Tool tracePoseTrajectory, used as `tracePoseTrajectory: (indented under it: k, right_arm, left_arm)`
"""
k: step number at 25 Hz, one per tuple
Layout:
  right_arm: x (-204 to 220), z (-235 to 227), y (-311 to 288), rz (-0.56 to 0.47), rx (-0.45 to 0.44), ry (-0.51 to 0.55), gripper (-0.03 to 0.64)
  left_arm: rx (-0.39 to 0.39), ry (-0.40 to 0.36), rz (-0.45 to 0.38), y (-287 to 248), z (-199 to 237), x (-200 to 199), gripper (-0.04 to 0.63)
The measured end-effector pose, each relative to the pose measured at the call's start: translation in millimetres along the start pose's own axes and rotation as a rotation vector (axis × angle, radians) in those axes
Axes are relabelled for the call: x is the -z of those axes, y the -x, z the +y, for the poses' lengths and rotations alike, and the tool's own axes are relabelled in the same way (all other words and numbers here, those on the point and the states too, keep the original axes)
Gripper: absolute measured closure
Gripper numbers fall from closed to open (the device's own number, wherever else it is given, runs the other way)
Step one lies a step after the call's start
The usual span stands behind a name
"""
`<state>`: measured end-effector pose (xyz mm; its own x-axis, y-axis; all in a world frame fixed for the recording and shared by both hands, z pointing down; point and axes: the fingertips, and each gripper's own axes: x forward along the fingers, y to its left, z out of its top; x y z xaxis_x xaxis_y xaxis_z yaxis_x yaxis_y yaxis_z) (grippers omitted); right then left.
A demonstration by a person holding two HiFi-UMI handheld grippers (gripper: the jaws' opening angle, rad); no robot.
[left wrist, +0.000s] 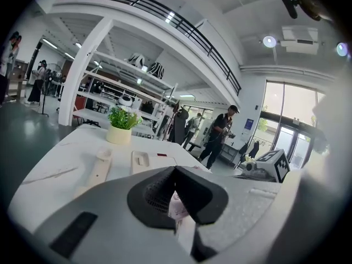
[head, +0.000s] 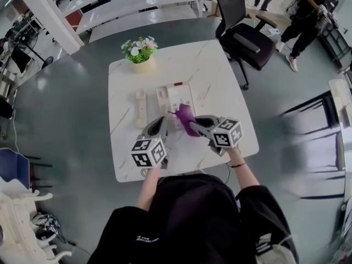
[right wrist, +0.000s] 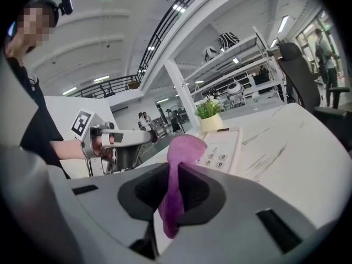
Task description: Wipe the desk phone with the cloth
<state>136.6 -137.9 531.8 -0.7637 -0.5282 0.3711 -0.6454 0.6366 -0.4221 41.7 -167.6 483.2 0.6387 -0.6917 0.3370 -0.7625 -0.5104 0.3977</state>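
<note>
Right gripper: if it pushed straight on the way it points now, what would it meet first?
The right gripper, shut on the purple cloth, points at the desk phone. Its keypad looks like the first contact, with the cloth leading, though the depth is hard to judge.

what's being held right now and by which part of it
Right gripper pinches the purple cloth near its middle, ends sticking out above and below. Left gripper: jaws together, nothing clearly held.

The white marble-patterned table (head: pixel 220 92) carries a potted plant (head: pixel 140 53) near its far left corner, a desk phone base (head: pixel 175 99) at centre, and apparently its handset (head: pixel 141 108) just left.
</note>
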Motion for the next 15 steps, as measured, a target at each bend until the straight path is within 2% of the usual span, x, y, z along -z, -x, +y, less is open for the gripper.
tracePoseTrajectory:
  k: [6,15]
  right_arm:
    - [-24,4,11,-0.098,0.018,0.002,0.584]
    - [-70,4,31,-0.285,0.055,0.018,0.584]
  left_arm:
    - [0.004,-0.078,-0.026,7,-4,-11,0.597]
    - [0.026,-0.162,-0.135,21,-5,-44,0.597]
